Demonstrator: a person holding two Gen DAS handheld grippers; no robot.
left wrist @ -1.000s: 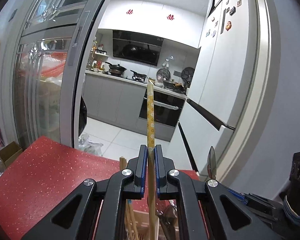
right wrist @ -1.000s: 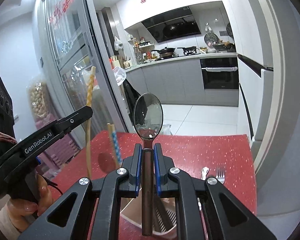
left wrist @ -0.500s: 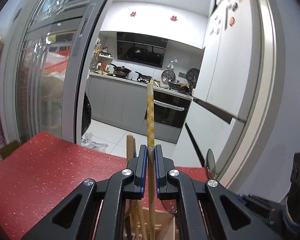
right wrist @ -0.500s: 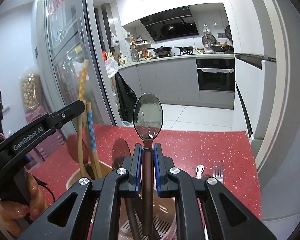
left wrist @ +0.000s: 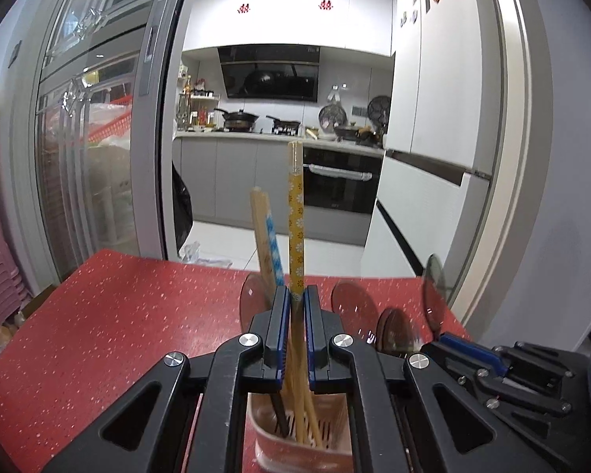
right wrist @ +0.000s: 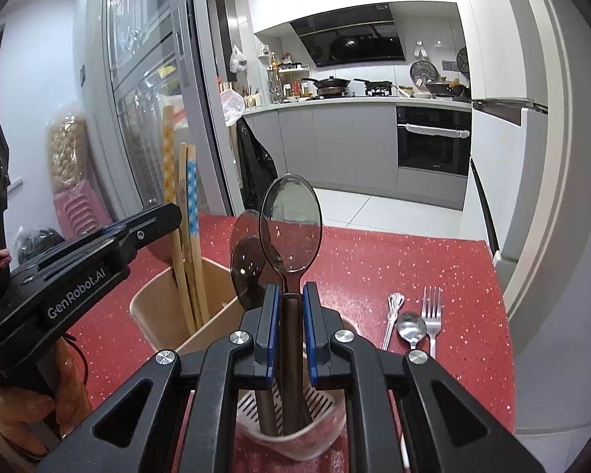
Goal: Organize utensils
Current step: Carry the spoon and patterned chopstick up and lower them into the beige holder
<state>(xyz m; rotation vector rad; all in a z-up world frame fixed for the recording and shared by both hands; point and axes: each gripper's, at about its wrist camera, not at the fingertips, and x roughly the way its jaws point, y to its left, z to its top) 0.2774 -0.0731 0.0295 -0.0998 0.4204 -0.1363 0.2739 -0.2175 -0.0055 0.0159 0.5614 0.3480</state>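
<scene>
Over a red speckled table [left wrist: 110, 327], my left gripper [left wrist: 295, 303] pinches a yellow flower-patterned chopstick [left wrist: 295, 232] between its blue pads. The stick stands nearly upright, its long axis running top to bottom, upper end toward the kitchen behind and lower end down in the pink utensil holder [left wrist: 268, 439] directly below the fingers. Beside it in the same holder stand a plain wooden chopstick [left wrist: 261, 232] and a blue-patterned chopstick [left wrist: 274, 244], leaning slightly left.

My right gripper [right wrist: 288, 299] is clamped on the brown handle of a dark translucent spoon [right wrist: 290, 224]. The spoon is vertical too, bowl up, handle end dropping into the slotted compartment of the holder [right wrist: 319, 402], where other spoon handles already stand. From this view the chopsticks sit in the neighbouring compartment to the left.

On the table to the right, well apart from the holder, lie a small whisk [right wrist: 392, 311], a metal spoon [right wrist: 411, 325] and a fork [right wrist: 432, 307], side by side.
</scene>
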